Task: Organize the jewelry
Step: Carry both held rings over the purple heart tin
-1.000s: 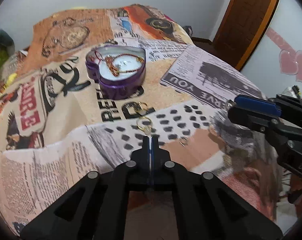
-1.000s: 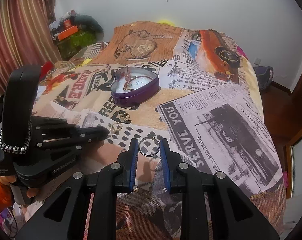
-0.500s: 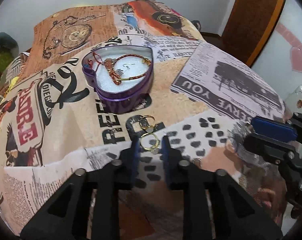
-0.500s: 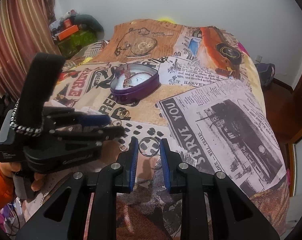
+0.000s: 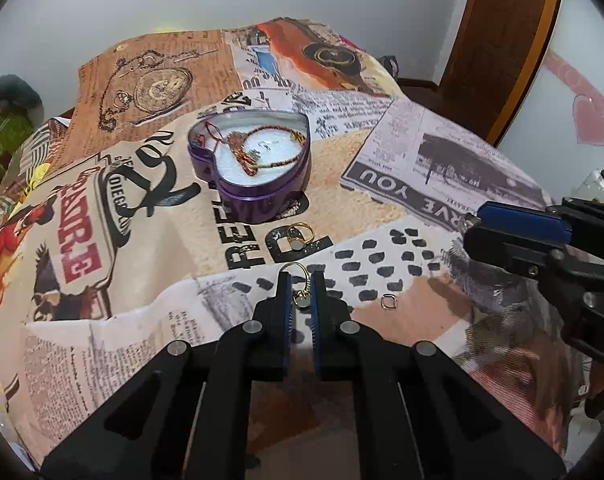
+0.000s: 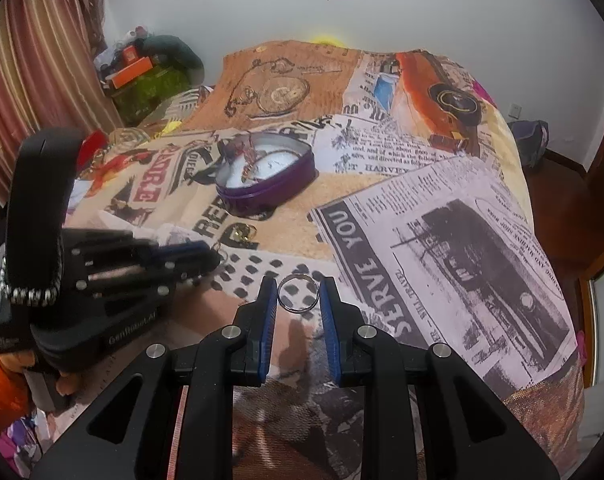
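A purple heart-shaped tin [image 5: 262, 188] with a white lining holds a red and gold bracelet [image 5: 248, 152]; the tin also shows in the right wrist view [image 6: 270, 190]. My left gripper [image 5: 301, 280] has its jaws closed in around a gold ring [image 5: 300, 282] on the bedspread. A second gold ring [image 5: 299, 236] lies between it and the tin. A small silver ring [image 5: 389, 302] lies to the right. My right gripper [image 6: 298, 290] is shut on a silver ring [image 6: 298, 293] held above the bed.
The patchwork-print bedspread [image 5: 442, 152] covers the bed. A wooden door [image 5: 502, 40] stands at the right. Clutter and a striped curtain [image 6: 42, 60] are at the left in the right wrist view. The left gripper's body [image 6: 102, 280] fills the left side there.
My left gripper opened, moved forward over the gold ring and narrowed its jaws around it. My right gripper keeps its hold on the silver ring.
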Available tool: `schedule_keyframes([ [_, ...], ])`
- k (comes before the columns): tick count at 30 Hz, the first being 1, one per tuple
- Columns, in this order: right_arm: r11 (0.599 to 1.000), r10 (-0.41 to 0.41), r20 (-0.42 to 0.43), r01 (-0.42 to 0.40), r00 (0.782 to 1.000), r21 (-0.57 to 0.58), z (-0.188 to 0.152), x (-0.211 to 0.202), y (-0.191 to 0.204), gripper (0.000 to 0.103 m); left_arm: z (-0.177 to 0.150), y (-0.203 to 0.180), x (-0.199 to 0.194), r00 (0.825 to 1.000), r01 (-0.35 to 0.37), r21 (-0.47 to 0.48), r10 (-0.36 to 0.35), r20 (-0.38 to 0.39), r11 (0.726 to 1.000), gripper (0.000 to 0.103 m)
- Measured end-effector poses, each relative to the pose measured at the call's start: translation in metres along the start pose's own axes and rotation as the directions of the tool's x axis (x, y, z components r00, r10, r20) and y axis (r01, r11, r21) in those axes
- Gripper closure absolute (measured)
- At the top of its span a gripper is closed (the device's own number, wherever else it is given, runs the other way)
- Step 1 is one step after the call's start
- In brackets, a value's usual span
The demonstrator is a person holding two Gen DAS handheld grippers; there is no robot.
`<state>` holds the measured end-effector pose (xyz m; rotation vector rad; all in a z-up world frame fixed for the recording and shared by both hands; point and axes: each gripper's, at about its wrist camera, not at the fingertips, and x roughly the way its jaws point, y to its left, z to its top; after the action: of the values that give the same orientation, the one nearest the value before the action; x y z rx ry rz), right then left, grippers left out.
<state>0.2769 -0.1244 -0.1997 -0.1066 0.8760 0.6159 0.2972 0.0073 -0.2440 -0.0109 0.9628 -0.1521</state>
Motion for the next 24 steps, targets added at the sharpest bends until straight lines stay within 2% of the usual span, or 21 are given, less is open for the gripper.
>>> schedule_keyframes([
  [12,1.0,0.017,0.051,-0.016,0.999,-0.016,0.023,-0.006,0.019,0.083,0.016,0.017,-0.055,0.992,0.016,-0.032,-0.012,0.124,0.999,0.096],
  [24,0.999,0.032,0.106,-0.03,0.994,-0.019,0.053,-0.002,0.028,0.083,0.03,0.04,-0.059,0.984,0.003,-0.06,0.008,0.177,0.998,0.096],
])
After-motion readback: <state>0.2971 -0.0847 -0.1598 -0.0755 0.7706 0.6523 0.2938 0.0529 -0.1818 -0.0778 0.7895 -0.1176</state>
